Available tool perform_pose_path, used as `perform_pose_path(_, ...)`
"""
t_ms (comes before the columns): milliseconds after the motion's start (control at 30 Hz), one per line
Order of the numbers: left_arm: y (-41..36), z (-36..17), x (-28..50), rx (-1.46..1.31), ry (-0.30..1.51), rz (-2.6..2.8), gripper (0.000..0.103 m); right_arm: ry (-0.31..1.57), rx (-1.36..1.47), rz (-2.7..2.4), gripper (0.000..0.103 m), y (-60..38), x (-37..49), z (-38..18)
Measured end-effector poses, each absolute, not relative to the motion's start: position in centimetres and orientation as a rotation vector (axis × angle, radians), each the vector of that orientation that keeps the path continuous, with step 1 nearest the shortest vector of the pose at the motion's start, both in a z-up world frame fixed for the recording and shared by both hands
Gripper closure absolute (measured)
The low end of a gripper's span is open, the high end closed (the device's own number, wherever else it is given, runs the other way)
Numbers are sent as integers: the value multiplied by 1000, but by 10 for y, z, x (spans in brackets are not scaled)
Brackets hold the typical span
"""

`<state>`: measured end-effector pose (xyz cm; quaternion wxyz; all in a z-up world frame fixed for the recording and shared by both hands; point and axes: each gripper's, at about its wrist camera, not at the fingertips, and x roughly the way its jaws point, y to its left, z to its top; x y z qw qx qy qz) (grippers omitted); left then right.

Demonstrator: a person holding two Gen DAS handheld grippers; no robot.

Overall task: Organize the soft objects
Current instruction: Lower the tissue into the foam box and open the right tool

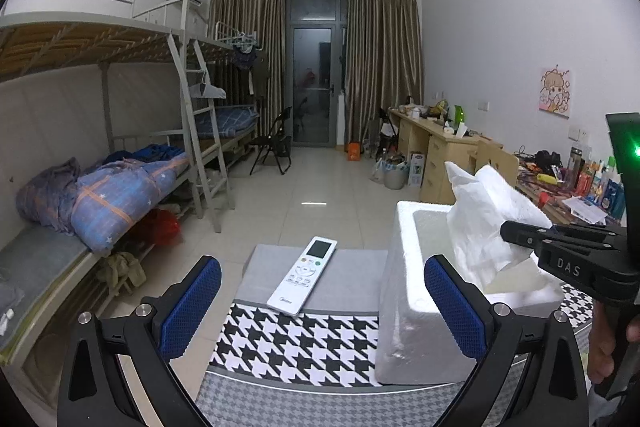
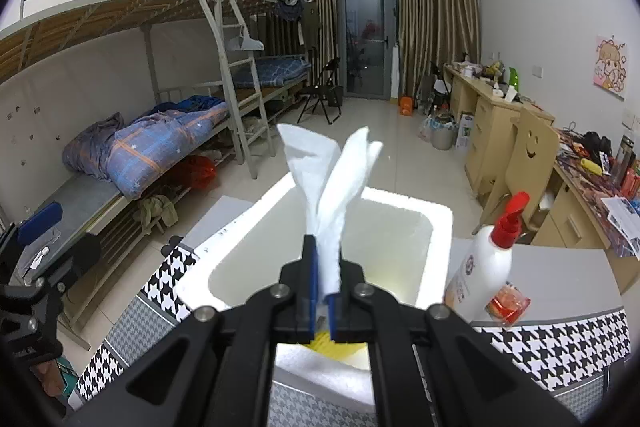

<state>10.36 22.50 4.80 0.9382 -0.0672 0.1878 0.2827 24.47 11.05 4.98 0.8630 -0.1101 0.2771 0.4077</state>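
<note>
My right gripper [image 2: 325, 267] is shut on a white tissue [image 2: 336, 179], whose folds stand up above the open white foam box [image 2: 396, 201]. Something yellow [image 2: 334, 342] shows below the jaws at the box's near wall. In the left wrist view the same tissue [image 1: 486, 211] hangs over the foam box [image 1: 404, 307], pinched by the right gripper [image 1: 508, 229] coming in from the right. My left gripper [image 1: 322, 301] stands open and empty, its blue pads [image 1: 196, 303] either side of a white remote control [image 1: 303, 275] farther out on the table.
A houndstooth-patterned table [image 1: 296, 343] carries the box and the remote. A white bottle with a red pump [image 2: 490, 259] and a small red item [image 2: 507, 306] stand right of the box. Bunk beds [image 1: 120, 187] line the left wall, desks [image 1: 444, 147] the right.
</note>
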Motion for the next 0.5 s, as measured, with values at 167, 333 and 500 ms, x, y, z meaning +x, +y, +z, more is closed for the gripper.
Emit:
perform_pose_path(167, 227, 46, 100, -145, 386, 577, 1, 637, -239, 866, 91, 116, 252, 39)
perform_pose_path(333, 226, 47, 98, -146, 379, 570, 1, 681, -241, 852, 46, 117, 257, 32)
perform_pose_path(500, 223, 47, 100, -140, 381, 560, 1, 667, -249, 841, 35, 113, 253, 36)
